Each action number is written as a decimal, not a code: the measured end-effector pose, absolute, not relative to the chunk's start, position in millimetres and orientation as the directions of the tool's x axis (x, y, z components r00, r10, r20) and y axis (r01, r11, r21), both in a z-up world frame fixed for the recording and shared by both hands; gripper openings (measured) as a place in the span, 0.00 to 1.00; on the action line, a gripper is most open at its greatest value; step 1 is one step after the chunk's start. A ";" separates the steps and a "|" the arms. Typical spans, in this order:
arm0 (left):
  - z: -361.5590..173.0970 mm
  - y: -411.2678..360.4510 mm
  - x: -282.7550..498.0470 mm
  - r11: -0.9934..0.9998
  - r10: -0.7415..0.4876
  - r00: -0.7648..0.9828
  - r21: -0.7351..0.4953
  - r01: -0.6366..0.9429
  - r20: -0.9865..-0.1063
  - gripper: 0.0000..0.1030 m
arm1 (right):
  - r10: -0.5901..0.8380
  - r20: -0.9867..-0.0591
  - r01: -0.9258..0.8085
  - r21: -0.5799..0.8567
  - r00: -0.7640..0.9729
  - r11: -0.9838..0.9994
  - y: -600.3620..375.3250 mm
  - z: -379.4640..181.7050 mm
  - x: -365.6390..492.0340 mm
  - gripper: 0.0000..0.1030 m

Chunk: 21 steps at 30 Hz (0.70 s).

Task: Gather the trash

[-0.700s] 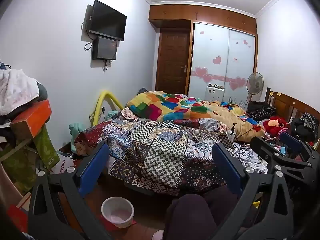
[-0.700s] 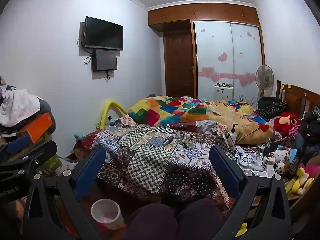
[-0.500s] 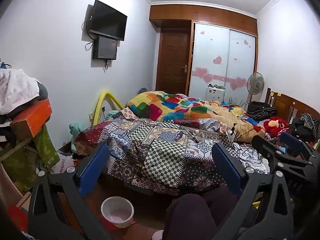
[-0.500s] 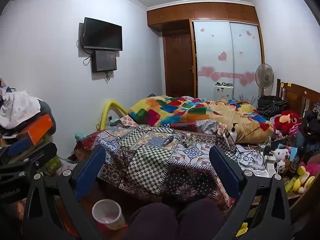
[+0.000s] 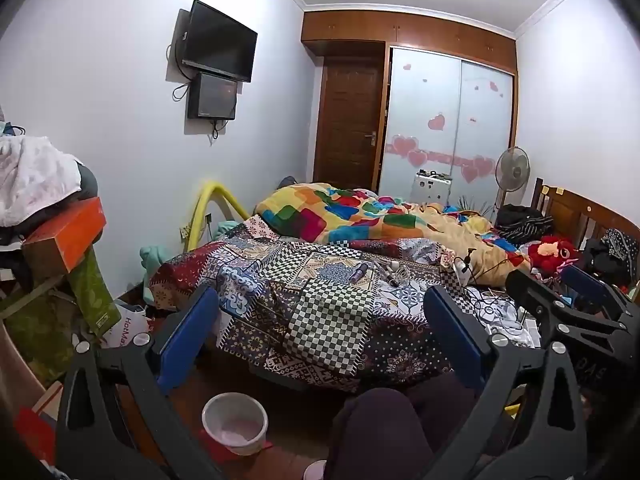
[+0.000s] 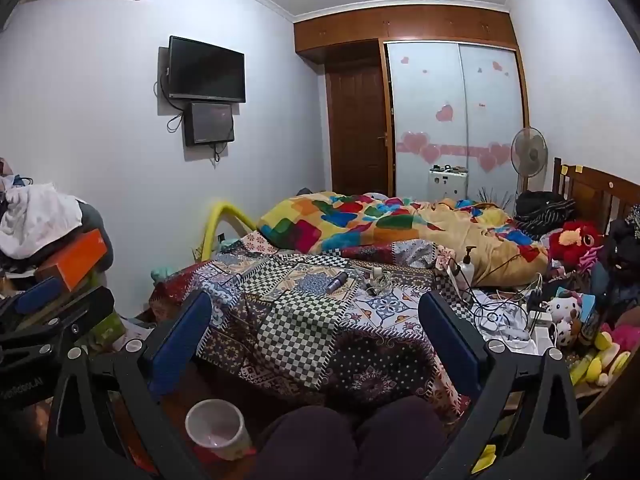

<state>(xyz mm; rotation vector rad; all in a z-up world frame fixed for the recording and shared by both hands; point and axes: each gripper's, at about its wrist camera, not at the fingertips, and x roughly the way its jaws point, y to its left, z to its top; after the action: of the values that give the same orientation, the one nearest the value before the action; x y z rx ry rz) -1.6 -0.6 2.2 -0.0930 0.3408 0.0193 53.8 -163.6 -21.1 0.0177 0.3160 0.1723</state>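
Gaping wide and empty, left tool (image 5: 320,332) and right tool (image 6: 314,328), both tilted slightly down toward the patchwork bed (image 5: 320,300). Between the fingers, at six o'clock, dark-clad knees (image 6: 344,436); at seven o'clock on the floor, a small white bin (image 5: 235,428), apart from both tools. At twelve o'clock on the bedspread, a dark tube (image 6: 337,282) and small scraps (image 6: 378,280), beyond the fingertips. At nine o'clock, piled boxes (image 5: 64,240); at three o'clock, plush toys (image 6: 564,312) and cables (image 6: 500,308).
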 end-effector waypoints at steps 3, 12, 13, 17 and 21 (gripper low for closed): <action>-0.5 0.3 -2.3 0.995 0.005 0.943 -0.091 -0.038 -0.333 1.00 | 0.172 -0.307 -0.166 0.045 0.936 0.985 -163.5 -20.8 53.4 1.00; -0.6 0.7 -2.2 0.995 0.004 0.943 -0.094 -0.038 -0.333 1.00 | 0.172 -0.305 -0.166 0.044 0.937 0.985 -162.8 -20.3 52.1 1.00; -0.4 0.6 -2.0 0.995 0.004 0.943 -0.094 -0.038 -0.334 1.00 | 0.171 -0.305 -0.166 0.044 0.937 0.985 -162.7 -20.1 52.0 1.00; -0.3 0.9 -2.1 0.995 0.005 0.943 -0.095 -0.039 -0.333 1.00 | 0.172 -0.304 -0.167 0.043 0.937 0.985 -162.3 -19.7 51.3 1.00; 0.4 1.3 -1.7 0.995 0.003 0.943 -0.096 -0.037 -0.333 1.00 | 0.172 -0.303 -0.167 0.042 0.937 0.985 -162.4 -19.5 50.7 1.00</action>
<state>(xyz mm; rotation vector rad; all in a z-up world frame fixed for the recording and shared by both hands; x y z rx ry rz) -1.7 1.3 0.4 -0.1019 0.3396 0.0201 50.7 -162.4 -19.5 0.0162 0.3109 0.1727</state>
